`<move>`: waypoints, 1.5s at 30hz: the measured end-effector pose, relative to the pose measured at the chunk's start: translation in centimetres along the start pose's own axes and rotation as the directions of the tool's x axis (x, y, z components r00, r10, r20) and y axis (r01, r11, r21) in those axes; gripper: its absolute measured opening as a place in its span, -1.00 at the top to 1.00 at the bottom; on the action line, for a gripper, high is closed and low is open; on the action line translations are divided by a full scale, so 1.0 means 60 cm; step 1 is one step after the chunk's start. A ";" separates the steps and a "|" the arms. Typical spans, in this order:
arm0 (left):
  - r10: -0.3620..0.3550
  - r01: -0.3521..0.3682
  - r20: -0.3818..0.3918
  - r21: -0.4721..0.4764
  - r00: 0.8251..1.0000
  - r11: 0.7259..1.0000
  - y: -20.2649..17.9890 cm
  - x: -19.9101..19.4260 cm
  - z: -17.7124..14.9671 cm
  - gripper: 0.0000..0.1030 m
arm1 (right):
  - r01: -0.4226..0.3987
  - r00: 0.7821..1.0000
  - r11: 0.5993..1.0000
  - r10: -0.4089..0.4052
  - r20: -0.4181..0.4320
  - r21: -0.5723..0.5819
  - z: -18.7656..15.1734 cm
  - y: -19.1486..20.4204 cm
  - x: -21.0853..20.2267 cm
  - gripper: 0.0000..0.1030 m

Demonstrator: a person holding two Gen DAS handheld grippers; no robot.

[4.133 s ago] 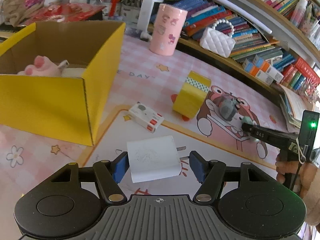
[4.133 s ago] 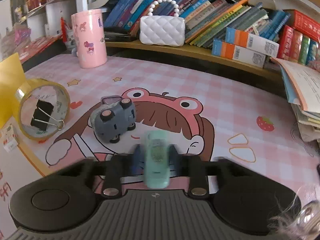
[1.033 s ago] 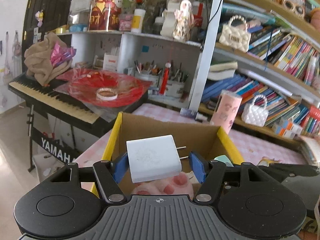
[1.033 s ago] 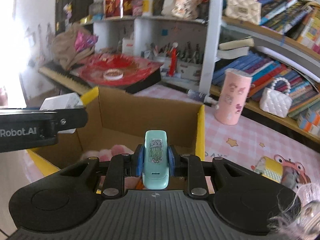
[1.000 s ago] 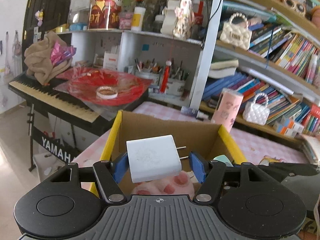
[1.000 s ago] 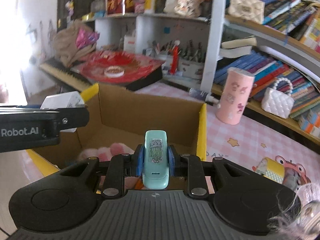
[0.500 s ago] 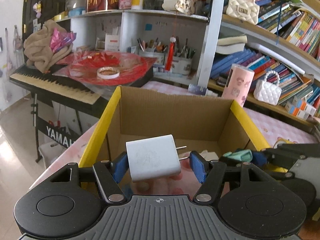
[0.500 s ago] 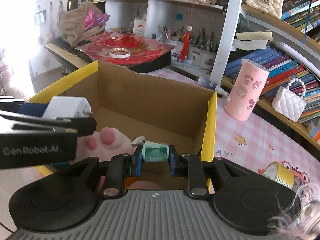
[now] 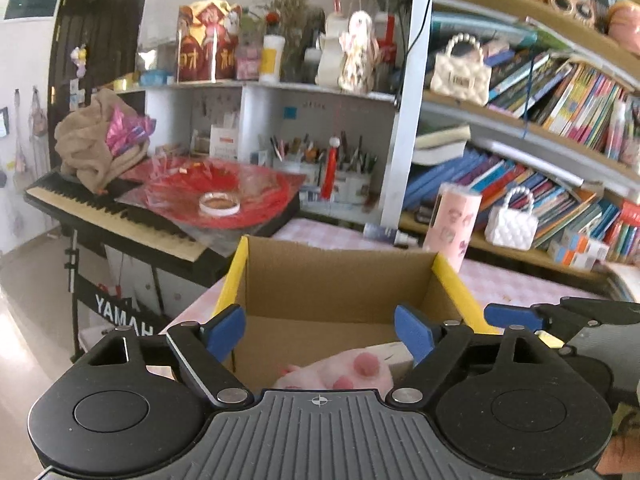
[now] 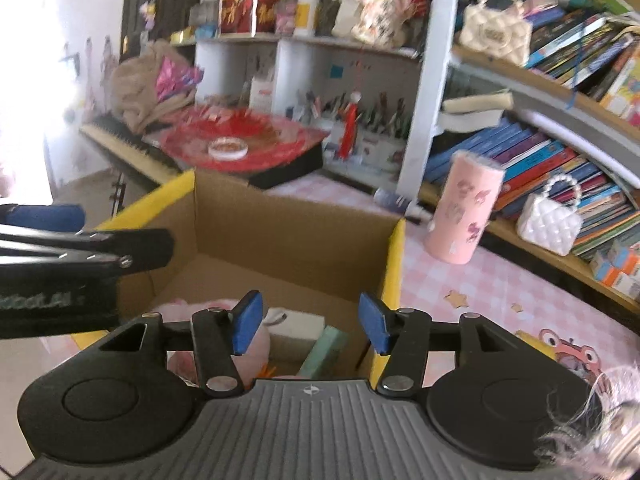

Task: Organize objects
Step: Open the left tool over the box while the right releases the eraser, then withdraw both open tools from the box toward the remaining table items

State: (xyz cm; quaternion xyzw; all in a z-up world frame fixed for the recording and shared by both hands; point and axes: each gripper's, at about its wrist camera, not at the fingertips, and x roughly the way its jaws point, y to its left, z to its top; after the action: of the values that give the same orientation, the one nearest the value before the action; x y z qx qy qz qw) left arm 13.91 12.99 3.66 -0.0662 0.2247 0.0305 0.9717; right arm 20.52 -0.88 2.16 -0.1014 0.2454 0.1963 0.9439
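A yellow cardboard box (image 9: 340, 280) stands open in front of both grippers. My left gripper (image 9: 319, 332) hangs over its near edge, jaws opening, nothing between the blue pads. Below it lie a pink paw plush (image 9: 348, 372) and the white charger (image 9: 390, 350). My right gripper (image 10: 311, 323) is over the same box (image 10: 288, 232), jaws also opening and holding nothing. The mint green toy (image 10: 326, 350) leans inside beside the white charger (image 10: 296, 326) and the pink plush (image 10: 256, 340). The left gripper's finger (image 10: 80, 248) crosses the right wrist view at left.
A pink cup (image 10: 464, 208) and a white quilted purse (image 10: 548, 220) stand on the pink mat right of the box. Bookshelves (image 9: 540, 168) fill the back right. A keyboard (image 9: 108, 216) with a red foil sheet sits behind the box on the left.
Both grippers opened. The white charger dropped out of the left one and the mint toy out of the right one, and both now lie in the box. Both views tilted up slightly.
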 end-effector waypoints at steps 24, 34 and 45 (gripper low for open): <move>-0.011 0.009 -0.168 -0.013 0.986 1.000 0.030 -0.123 -0.141 -0.69 | 0.060 0.992 0.991 -0.047 -0.113 0.121 -0.157 0.060 -0.155 -0.08; -0.029 0.028 -0.231 -0.005 0.973 1.000 0.030 -0.142 -0.178 -0.69 | 0.088 0.985 0.987 -0.066 -0.160 0.133 -0.200 0.076 -0.187 -0.10; -0.094 0.106 -0.259 0.033 0.961 0.994 -0.001 -0.155 -0.195 -0.69 | 0.174 0.974 0.964 -0.139 -0.182 0.199 -0.234 0.055 -0.227 -0.10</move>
State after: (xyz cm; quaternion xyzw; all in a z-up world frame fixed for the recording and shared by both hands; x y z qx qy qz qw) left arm 0.50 10.99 -2.63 -0.0582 0.3457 -0.0328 0.9360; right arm 2.24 -6.30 -3.39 -0.0347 0.3341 0.0843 0.9381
